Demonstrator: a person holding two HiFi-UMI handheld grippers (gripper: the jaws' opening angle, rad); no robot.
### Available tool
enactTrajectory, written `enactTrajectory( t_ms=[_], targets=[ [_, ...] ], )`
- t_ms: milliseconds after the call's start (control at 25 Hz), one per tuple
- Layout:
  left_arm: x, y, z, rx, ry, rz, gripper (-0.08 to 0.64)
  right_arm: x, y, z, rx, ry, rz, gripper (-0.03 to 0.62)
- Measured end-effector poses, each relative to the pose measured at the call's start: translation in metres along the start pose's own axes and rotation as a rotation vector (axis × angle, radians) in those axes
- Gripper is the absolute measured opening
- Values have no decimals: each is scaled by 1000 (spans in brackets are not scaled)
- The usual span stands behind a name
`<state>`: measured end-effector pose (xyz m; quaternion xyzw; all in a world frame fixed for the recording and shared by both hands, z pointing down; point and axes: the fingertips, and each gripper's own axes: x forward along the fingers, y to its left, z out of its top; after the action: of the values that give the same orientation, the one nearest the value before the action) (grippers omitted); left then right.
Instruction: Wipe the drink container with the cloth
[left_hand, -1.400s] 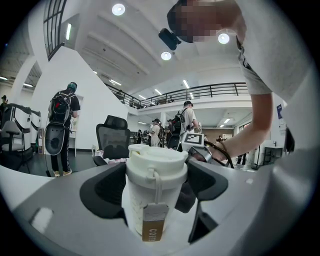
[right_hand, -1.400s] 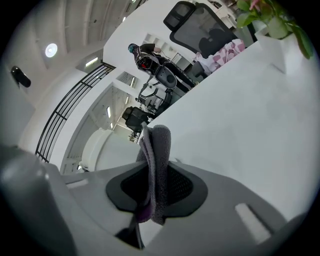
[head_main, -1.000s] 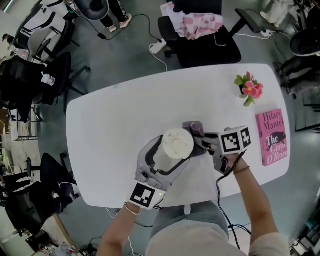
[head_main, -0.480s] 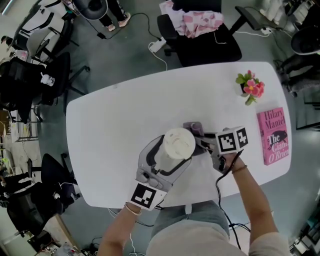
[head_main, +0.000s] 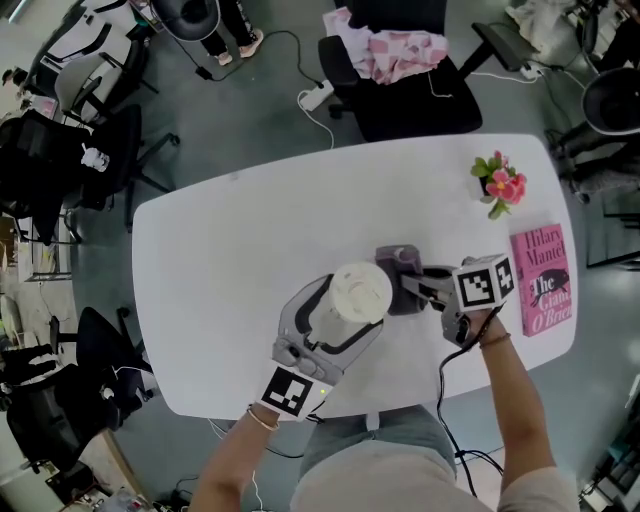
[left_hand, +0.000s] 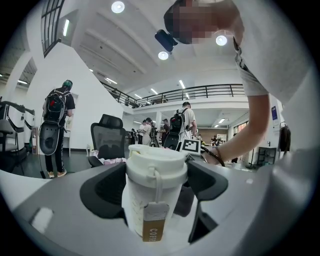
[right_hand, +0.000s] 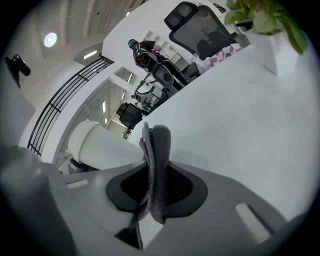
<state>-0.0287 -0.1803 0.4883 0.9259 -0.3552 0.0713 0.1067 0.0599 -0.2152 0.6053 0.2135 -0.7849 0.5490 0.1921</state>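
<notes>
The drink container (head_main: 358, 290) stood upright, lid skyward, clamped in the left gripper (head_main: 347, 306), while the right gripper (head_main: 408, 287) pinched the grey cloth (right_hand: 156, 170) just beside it.

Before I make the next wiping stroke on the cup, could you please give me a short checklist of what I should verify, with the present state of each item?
1. Left gripper holds the cup: ok, its jaws are closed on both sides of the cup.
2. Cup upright with the lid on: ok.
3. Cloth secure in the right gripper: ok, it is pinched between the jaws and its folded end sticks out.
4. Cloth pressed on the cup wall: cannot tell. It is close beside the cup, but contact is not clear.
5. Other things out of the way: ok, the book and the flowers stand apart near the far end of the table.
</notes>
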Motion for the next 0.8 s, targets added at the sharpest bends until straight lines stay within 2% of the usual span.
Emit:
enactTrajectory(
  t_ms=[160, 320, 400, 560, 680, 800],
  targets=[
    [-2, -1, 2, -28, -12, -57, 385, -32, 15, 26, -112, 46, 40, 72],
    [-3, -1, 7, -32, -34, -162, 385, -53, 46, 54, -237, 118, 99, 72],
    [-4, -2, 10, -1, -45, -225, 385, -54, 62, 63, -285, 164, 138, 72],
    [-6, -5, 21, 139, -94, -345, 385, -44, 93, 73, -363, 281, 233, 72],
    [-4, -6, 24, 150, -104, -389, 385, -39, 115, 84, -383, 340, 329, 72],
    [-4, -6, 24, 161, -111, -415, 385, -34, 129, 96, -407, 365, 373, 72]
  ],
)
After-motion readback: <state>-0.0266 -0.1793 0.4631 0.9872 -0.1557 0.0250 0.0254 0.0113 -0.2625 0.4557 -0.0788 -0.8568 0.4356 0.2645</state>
